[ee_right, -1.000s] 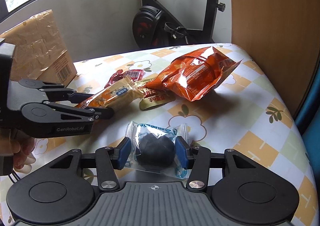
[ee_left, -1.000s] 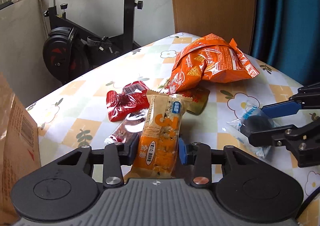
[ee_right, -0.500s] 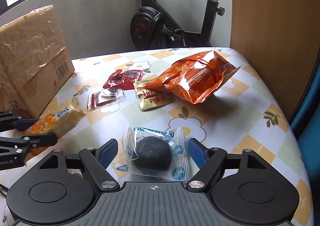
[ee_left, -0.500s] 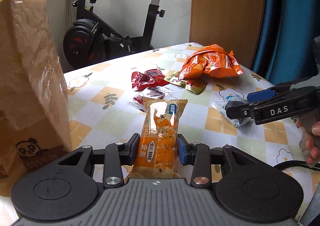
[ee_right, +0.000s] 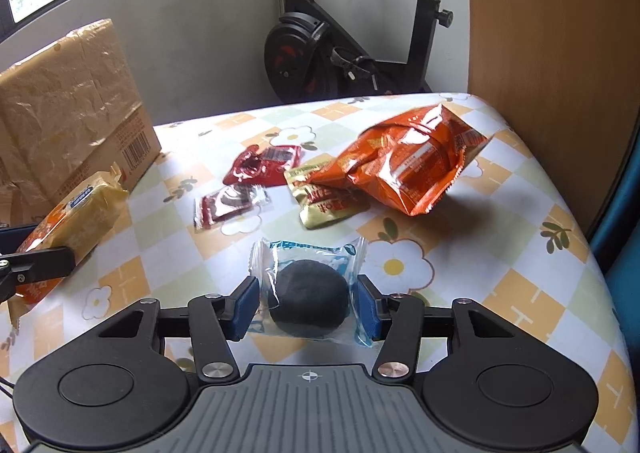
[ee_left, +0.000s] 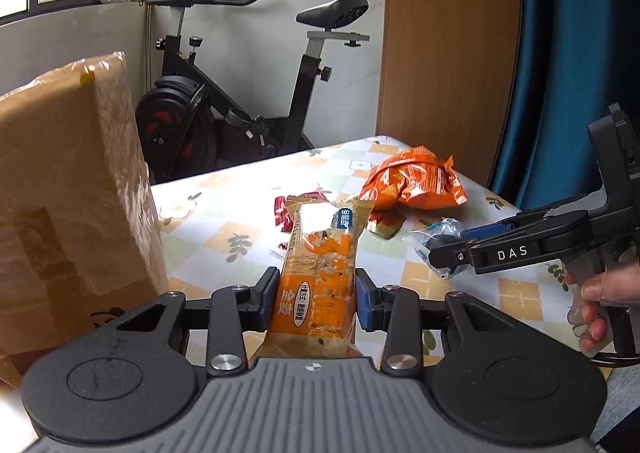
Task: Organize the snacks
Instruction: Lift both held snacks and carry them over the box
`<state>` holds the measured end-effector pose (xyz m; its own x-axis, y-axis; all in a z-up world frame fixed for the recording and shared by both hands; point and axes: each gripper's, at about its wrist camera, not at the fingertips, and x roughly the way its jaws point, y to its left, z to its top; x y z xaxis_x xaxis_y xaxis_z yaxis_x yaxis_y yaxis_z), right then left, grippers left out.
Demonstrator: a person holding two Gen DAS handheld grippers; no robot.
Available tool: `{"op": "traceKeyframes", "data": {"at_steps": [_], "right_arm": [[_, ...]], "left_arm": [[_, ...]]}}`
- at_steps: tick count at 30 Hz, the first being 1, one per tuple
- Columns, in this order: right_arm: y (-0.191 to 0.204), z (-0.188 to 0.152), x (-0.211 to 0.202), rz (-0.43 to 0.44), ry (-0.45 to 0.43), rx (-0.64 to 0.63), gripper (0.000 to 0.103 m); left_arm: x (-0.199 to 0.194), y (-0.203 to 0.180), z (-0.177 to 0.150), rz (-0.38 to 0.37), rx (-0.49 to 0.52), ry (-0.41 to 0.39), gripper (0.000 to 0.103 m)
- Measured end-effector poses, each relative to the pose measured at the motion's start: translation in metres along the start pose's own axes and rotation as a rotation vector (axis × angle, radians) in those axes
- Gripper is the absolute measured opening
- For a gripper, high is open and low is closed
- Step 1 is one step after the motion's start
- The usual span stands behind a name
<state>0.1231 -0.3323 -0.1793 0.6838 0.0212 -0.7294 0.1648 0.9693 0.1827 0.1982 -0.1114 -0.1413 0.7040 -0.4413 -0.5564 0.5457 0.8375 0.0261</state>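
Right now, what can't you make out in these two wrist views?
- Cardboard box: both views cut off its left side, so no opening shows.
- Gold packet: partly hidden beneath the orange chip bag, right wrist view.
- Orange snack bar: lower end hidden behind the left gripper.

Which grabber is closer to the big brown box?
Left. The left gripper, holding the orange snack bar, is right beside the cardboard box. The right gripper, around the dark bun packet, is farther away.

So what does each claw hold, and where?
Left claw: orange plastic-wrapped snack bar, near its lower end. Right claw: clear packet with a dark round cake, across its middle.
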Motion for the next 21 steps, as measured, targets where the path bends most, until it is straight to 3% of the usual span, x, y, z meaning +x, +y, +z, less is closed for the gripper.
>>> {"op": "traceKeyframes", "data": {"at_steps": [6, 12, 16, 21], "right_arm": [[0.022, 0.034, -0.028, 0.056, -0.094, -0.027, 0.046], [0.05, 0.078, -0.049, 0.145, -0.192, -0.017, 0.046], [0.082, 0.109, -0.055, 0.205, -0.241, -0.054, 0.046], [0.127, 0.146, -0.056, 0.265, -0.276, -0.121, 0.046]], "left_arm": [[-0.042, 0.016, 0.033, 0.005, 0.002, -0.101, 0.041], [-0.095, 0.056, 0.075, 0.075, -0.018, -0.232, 0.041], [-0.116, 0.089, 0.094, 0.164, -0.045, -0.267, 0.041], [-0.123, 0.143, 0.102, 0.258, -0.143, -0.238, 0.041]]}}
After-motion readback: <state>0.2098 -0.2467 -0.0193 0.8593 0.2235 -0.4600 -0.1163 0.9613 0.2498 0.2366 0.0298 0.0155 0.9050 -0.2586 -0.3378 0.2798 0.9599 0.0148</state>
